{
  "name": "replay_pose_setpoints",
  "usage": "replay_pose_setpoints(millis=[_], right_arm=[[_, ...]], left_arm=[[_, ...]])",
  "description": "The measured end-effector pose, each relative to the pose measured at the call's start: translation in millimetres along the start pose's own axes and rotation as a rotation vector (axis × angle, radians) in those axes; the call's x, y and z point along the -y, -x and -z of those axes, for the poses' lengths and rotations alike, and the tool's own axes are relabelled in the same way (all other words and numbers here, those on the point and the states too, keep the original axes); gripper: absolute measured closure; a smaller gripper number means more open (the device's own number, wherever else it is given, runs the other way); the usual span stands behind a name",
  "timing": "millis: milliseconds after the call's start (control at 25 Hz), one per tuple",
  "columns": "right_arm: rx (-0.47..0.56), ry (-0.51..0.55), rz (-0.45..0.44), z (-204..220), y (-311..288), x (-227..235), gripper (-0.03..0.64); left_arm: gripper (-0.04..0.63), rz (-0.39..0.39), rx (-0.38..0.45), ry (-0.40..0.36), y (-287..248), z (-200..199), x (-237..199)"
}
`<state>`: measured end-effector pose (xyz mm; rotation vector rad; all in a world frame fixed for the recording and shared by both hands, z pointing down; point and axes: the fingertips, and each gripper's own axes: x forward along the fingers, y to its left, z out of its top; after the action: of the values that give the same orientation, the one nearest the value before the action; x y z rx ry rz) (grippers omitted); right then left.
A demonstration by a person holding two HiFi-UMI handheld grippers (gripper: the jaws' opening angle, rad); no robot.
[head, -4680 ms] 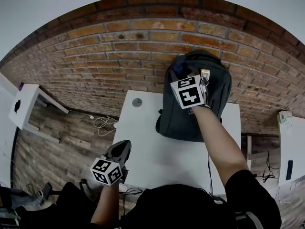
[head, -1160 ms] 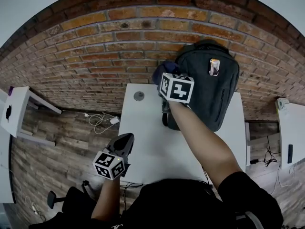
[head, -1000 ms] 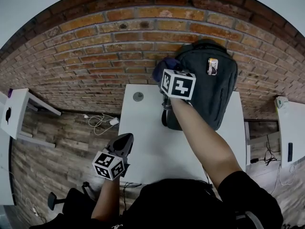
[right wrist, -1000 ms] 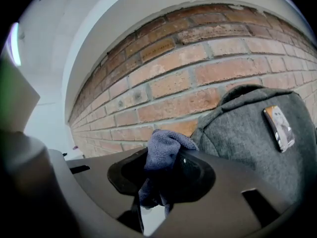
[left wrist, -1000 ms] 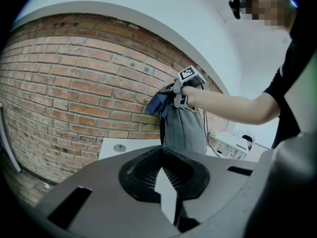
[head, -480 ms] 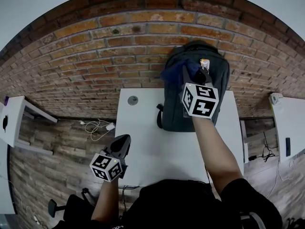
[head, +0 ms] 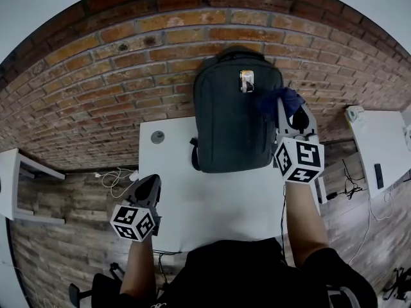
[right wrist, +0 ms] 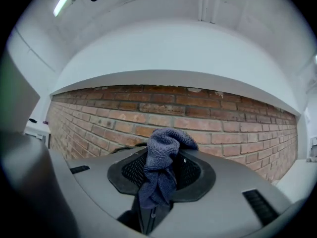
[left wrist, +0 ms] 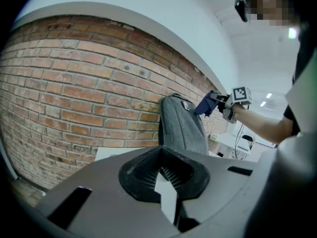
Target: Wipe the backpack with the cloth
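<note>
A dark grey backpack [head: 232, 117] stands on the white table [head: 212, 201], leaning against the brick wall. My right gripper [head: 284, 108] is shut on a bunched blue cloth [head: 280, 99], held just off the backpack's upper right edge and not touching it. In the right gripper view the cloth [right wrist: 161, 155] hangs out of the jaws of that gripper [right wrist: 157, 185], with the wall beyond. My left gripper [head: 148, 185] is shut and empty over the table's front left corner, well apart from the backpack. Its own view shows the backpack [left wrist: 182, 129] and the cloth [left wrist: 208, 103] far ahead.
A round grey grommet [head: 157, 136] sits in the table's back left. The brick wall [head: 128, 63] runs right behind the backpack. Another white desk [head: 376, 153] stands to the right, a white shelf [head: 9, 178] to the left. Cables [head: 115, 175] lie on the wooden floor.
My right gripper has carried the cloth from the backpack's upper left across its top to just past its right edge. The left gripper has stayed at the front left corner.
</note>
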<state>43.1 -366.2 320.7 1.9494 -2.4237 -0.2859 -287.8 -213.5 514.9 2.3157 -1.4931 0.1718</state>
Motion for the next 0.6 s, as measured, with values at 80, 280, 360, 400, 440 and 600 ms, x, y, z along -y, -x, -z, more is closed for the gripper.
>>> replay_pose_setpoints(millis=[80, 280, 360, 400, 440, 600], right_arm=[[0.006, -0.005, 0.012, -3.0, 16.6, 12.2, 0.499], [0.046, 0.031, -0.010, -13.5, 55.2, 21.9, 0.499], [0.044, 0.065, -0.019, -7.6, 68.5, 23.8, 0.499], [0.033, 0.079, -0.022, -1.9, 74.4, 25.0, 0.499], [0.019, 0.087, -0.022, 5.1, 80.0, 26.4, 0.499], [-0.022, 0.082, 0.002, 32.9, 98.8, 33.1, 0.499]], left_arm=[[0.601, -0.007, 0.008, -0.034, -1.5, -7.6, 4.2], [0.601, -0.001, 0.030, -0.060, -6.5, -21.2, 18.5], [0.601, 0.000, 0.030, -0.071, -7.5, -24.0, 23.4], [0.601, 0.000, 0.030, -0.074, -8.0, -25.3, 25.4], [0.601, -0.003, 0.030, -0.078, -8.3, -26.7, 27.0], [0.601, -0.021, 0.039, -0.097, -7.2, -32.3, 31.4]])
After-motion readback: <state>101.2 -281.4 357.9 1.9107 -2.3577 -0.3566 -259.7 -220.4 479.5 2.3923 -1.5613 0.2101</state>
